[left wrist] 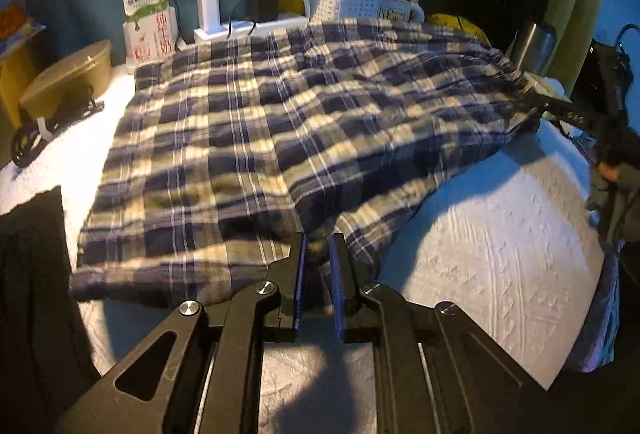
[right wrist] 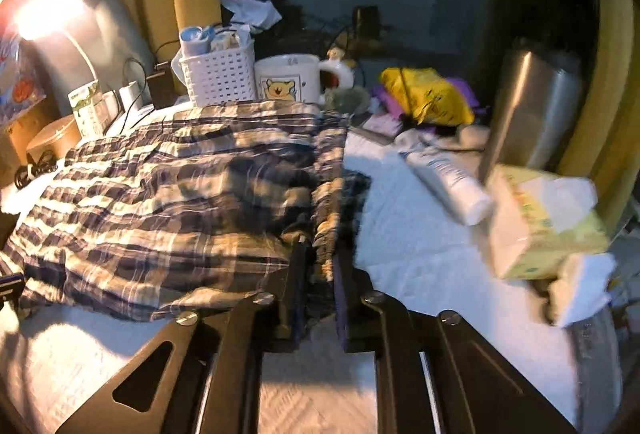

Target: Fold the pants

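Blue and cream plaid pants (left wrist: 280, 122) lie spread over a white textured cloth (left wrist: 500, 234) on the table. At their near edge my left gripper (left wrist: 320, 258) is shut on a pinch of the plaid fabric between its blue pads. My right gripper (left wrist: 560, 108) shows at the far right of the left wrist view, at the gathered waistband. In the right wrist view the pants (right wrist: 160, 202) stretch away to the left, and the right gripper (right wrist: 322, 274) is shut on the crinkled elastic waistband, which runs up between its jaws.
Along the back stand a white basket (right wrist: 218, 78), a bear mug (right wrist: 286, 78), a yellow bag (right wrist: 428, 98) and a steel tumbler (right wrist: 532, 110). A white tube (right wrist: 448, 186) and a tissue pack (right wrist: 540, 222) lie to the right. A carton (left wrist: 150, 22), a charger strip (left wrist: 248, 26) and a gold box (left wrist: 68, 74) stand at the left.
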Demonstrator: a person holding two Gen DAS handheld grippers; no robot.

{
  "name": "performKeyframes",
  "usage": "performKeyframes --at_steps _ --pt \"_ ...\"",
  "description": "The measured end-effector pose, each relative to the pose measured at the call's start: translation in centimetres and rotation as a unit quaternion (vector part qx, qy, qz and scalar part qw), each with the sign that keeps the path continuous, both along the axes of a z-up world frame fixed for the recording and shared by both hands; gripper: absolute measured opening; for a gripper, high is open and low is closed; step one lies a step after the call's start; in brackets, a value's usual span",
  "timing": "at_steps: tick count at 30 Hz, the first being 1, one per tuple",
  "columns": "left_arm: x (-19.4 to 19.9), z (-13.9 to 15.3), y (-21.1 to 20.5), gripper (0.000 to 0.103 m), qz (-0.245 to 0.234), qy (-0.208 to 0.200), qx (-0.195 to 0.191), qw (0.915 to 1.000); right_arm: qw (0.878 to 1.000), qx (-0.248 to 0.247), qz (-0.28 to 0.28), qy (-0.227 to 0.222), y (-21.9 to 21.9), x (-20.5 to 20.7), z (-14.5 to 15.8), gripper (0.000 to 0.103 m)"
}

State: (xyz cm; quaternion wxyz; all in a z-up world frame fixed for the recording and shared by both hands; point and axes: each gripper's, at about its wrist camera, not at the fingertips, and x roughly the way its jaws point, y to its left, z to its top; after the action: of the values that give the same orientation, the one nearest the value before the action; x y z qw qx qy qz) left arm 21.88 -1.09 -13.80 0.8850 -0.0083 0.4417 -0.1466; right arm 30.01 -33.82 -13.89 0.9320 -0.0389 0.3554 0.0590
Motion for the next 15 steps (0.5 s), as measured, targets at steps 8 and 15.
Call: performKeyframes --at_steps 8,15 --pt "-1.3 -0.2 0.9 0.011 0.003 0.01 0.0 0.9999 1.0 -0.007 0.005 0.025 0.0 -2.5 -0.6 0.007" --pt "-2.3 0.5 1.4 0.011 -0.001 0.007 0.013 0.9999 0.999 0.02 -0.016 0.045 -0.7 -2.3 -1.8 0.01"
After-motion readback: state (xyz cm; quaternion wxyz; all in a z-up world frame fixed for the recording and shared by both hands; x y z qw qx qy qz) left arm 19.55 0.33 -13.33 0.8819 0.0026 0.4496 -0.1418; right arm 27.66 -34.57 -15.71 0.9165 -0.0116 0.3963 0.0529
